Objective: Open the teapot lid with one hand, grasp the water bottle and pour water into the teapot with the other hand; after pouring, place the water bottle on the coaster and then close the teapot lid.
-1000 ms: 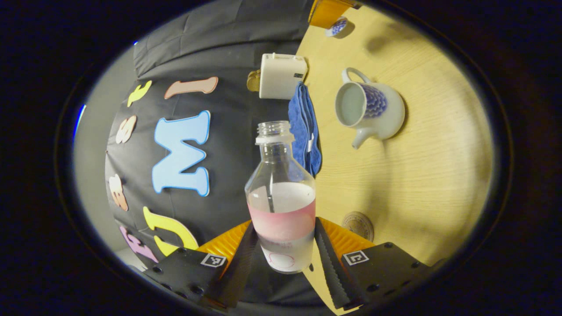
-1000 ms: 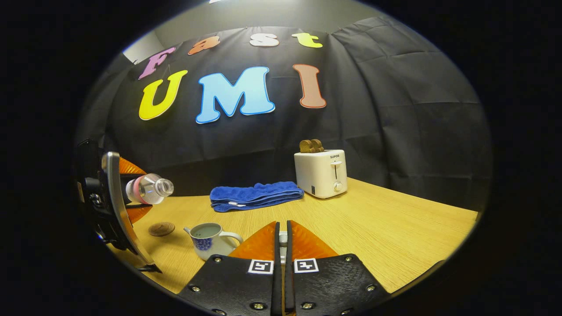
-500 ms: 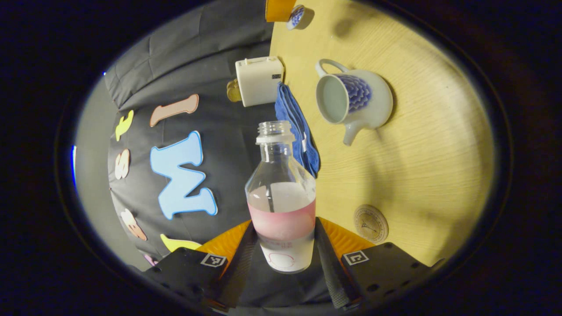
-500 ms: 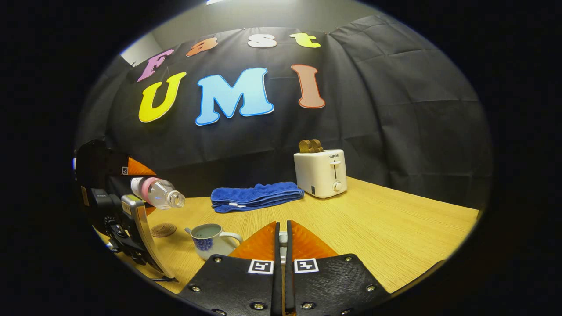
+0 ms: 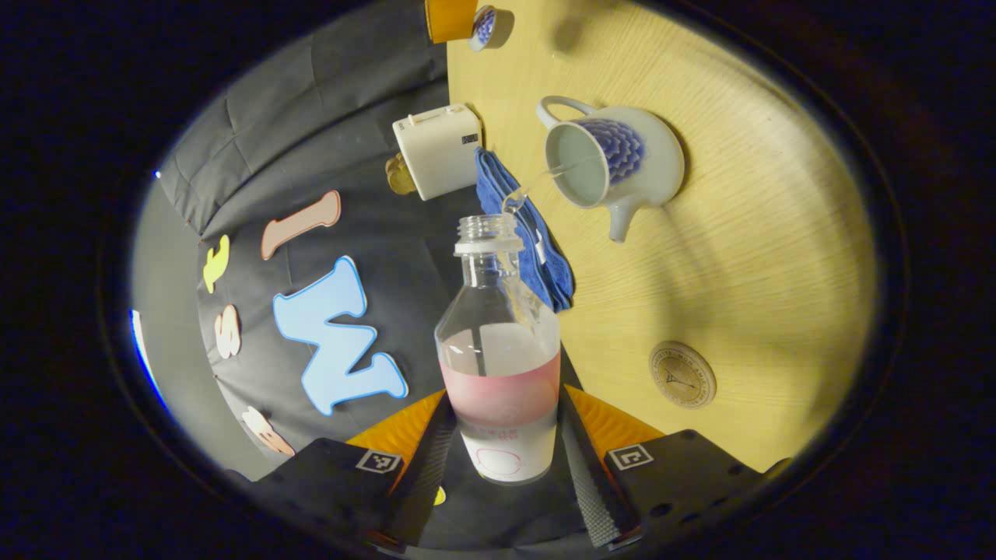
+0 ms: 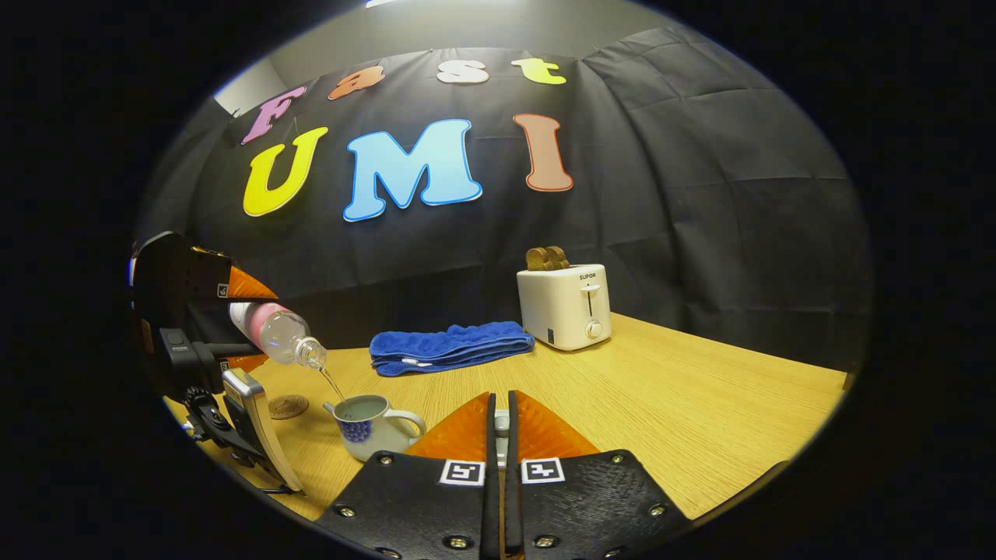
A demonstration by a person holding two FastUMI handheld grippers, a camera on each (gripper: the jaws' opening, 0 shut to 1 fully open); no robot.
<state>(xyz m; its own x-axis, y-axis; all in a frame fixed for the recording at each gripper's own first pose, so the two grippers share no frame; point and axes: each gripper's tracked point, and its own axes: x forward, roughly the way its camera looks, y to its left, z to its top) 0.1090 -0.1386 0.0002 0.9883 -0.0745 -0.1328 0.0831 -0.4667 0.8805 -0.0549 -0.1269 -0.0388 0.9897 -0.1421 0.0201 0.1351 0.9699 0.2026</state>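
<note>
Wooden table [image 5: 747, 257] — left gripper [image 5: 502, 459] clamps tilted water bottle [image 5: 498, 365], stream entering teapot [image 5: 615, 163].

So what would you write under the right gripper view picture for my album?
A tilted water bottle pours a thin stream into the open teapot.

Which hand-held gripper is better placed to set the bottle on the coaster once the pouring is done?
Left. The left hand-held gripper already clamps the water bottle, and the coaster lies close beside it. The right hand-held gripper holds the lid.
</note>
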